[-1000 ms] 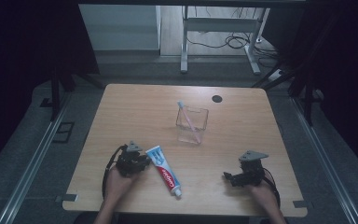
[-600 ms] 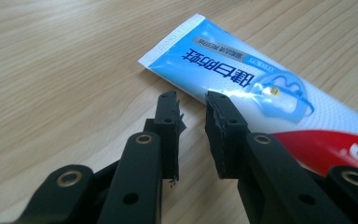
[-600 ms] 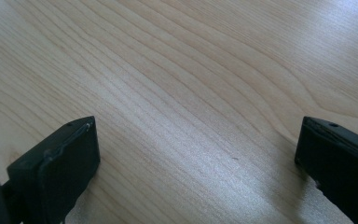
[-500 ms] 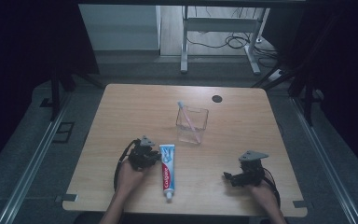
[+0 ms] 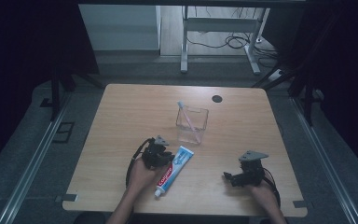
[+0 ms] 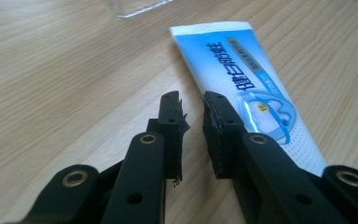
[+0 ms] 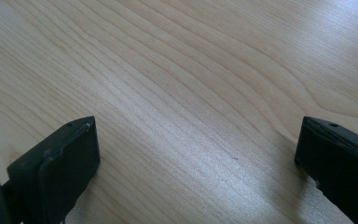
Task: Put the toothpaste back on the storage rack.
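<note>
The toothpaste tube (image 5: 173, 170) lies flat on the table (image 5: 121, 121), a little left of the middle and near the front edge, its cap end toward that edge and its flat crimped end pointing at the clear container (image 5: 192, 124) that stands near the table's centre with a toothbrush (image 5: 187, 117) leaning in it. The left gripper (image 5: 157, 154) sits low just beside the tube's left flank; in the left gripper view its jaws are nearly closed with only a thin gap, and nothing is between them, the tube (image 6: 254, 93) lying just outside one jaw. The right gripper (image 5: 242, 176) rests near the front right corner, well apart from the tube, its jaws spread wide over bare wood.

The step in hand looks like lining up on the tube, perhaps nudging it, not yet a grasp. The next move probably calls for opening the left jaws, straddling the tube's body and closing before lifting it toward the container.
</note>
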Available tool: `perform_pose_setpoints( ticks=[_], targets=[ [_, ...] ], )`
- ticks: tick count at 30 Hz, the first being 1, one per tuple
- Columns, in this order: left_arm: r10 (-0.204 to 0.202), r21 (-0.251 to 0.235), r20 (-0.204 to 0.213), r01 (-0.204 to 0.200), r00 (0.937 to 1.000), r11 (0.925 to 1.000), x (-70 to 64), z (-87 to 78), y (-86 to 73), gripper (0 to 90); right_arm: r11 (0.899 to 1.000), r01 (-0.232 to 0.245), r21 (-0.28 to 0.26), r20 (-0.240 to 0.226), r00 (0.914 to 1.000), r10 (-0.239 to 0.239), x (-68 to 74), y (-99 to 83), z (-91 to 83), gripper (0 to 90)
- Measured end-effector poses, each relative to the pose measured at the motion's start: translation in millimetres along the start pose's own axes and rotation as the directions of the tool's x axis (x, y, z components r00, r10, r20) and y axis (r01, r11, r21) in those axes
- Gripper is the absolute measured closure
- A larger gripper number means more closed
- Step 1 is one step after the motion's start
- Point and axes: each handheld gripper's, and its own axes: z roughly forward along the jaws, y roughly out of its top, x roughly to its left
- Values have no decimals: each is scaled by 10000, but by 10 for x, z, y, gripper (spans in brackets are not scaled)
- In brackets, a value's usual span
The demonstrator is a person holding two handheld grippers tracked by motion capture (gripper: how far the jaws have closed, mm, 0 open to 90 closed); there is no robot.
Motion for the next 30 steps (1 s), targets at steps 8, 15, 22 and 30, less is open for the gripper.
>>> perform_pose_setpoints(
  ticks=[8,15,22,30],
  targets=[
    [25,-8,73,-25,10000,10000,16,-123,46,750,10000,0,-2,-1,10000,0,0,0,0,0],
    [-5,-33,91,6,10000,10000,-55,-237,0,639,10000,1,0,-1,10000,-1,0,0,0,0],
    [-162,78,103,161,9998,9998,-146,-376,-66,555,10000,5,-2,-1,10000,-5,0,0,0,0],
    [-289,113,84,288,9995,9995,-282,-497,-193,476,10000,5,-4,-1,10000,-5,0,0,0,0]
  ],
)
